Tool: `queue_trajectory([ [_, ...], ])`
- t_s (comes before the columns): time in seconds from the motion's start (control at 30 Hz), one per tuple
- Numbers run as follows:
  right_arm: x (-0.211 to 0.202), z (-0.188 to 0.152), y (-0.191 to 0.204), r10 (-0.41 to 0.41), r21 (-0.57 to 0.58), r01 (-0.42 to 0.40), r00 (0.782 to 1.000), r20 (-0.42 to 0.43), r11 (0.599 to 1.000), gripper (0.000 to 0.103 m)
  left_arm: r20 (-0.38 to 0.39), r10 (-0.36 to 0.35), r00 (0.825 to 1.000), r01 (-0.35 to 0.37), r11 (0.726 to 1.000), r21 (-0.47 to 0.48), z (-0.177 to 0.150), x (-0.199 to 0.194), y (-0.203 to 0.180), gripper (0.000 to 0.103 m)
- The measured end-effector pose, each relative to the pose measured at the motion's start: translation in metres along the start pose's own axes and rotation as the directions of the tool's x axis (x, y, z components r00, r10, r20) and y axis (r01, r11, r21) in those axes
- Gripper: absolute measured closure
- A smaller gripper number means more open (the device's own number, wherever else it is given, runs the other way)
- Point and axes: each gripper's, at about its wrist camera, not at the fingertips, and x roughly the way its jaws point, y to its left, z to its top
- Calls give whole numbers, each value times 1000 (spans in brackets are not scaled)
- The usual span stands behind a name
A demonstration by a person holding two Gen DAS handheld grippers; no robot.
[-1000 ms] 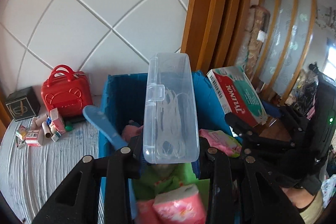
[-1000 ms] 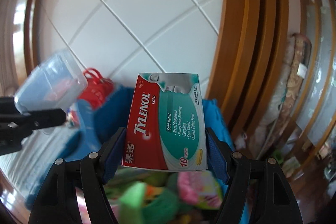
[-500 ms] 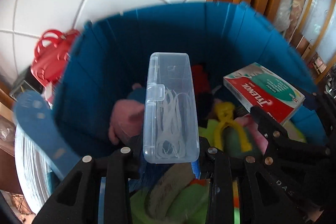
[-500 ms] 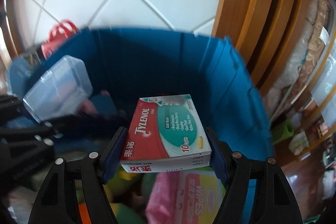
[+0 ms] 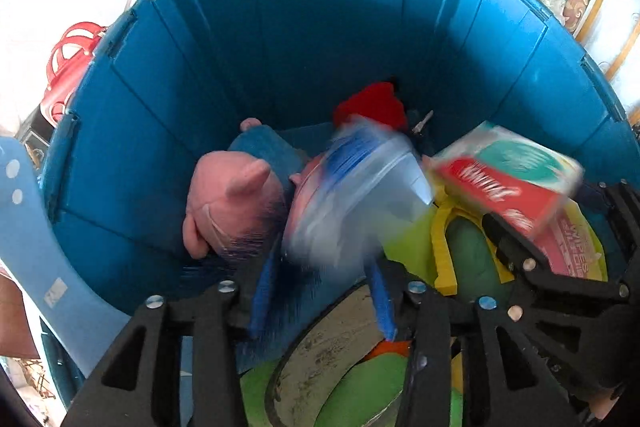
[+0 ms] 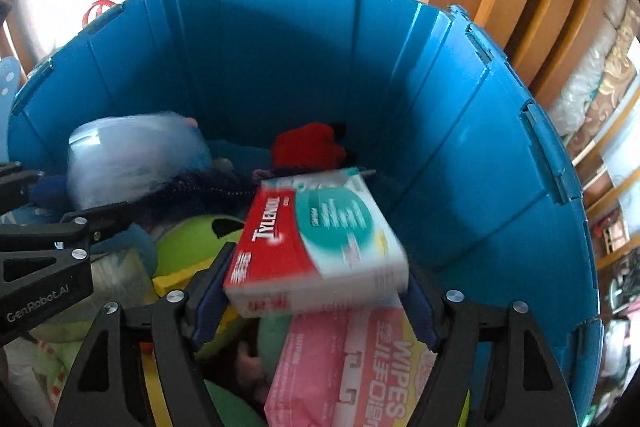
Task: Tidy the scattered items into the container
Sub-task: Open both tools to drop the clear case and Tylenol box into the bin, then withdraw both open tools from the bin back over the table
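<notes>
The left tongs are pointing down into the blue container, their jaws having just been opening; the clear plastic case is showing blurred ahead of the blue pads, tilted and no longer pressed between them. The right tongs are also standing spread, having just been widening, and the Tylenol box is lying blurred and tipped between the pads, with no firm pinch showing. Both things are sitting inside the container, above its contents. Under the box a pink wipes pack is lying. A pink plush toy is resting beside the case, with a red knitted item further back near the wall.
</notes>
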Motion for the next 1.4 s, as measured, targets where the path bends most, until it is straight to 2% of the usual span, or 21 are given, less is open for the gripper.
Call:
queue_trajectory([
  [0.07,-3,-1,-1,4,9,-4,1000,4,1000,10,24,9,1000,-9,1000,-5,0,-7,1,51],
  [0.23,-13,7,0,4,26,-4,1000,3,1000,0,36,10,999,-9,1000,-27,-4,-15,3,46],
  [0.67,-6,10,1,1,20,0,999,-49,1000,0,-17,14,1000,-15,1000,-13,4,7,9,46],
  [0.87,-10,9,-1,15,35,-13,999,-49,999,0,-4,10,1000,-10,1000,-8,3,-1,7,46],
  [0.97,-15,8,-4,48,50,-45,998,-51,998,0,2,10,1000,-10,1000,-1,0,-12,7,46],
  [1.1,-30,5,-2,49,47,-46,998,-47,998,0,12,8,1000,-8,1000,-8,-10,-33,13,46],
  [1.2,-54,2,-1,52,40,-52,999,-13,998,0,44,-3,999,4,1000,-12,-21,-56,18,46],
  [1.4,-111,0,12,39,21,-41,997,67,999,0,118,-69,991,72,997,-21,-41,-105,34,46],
])
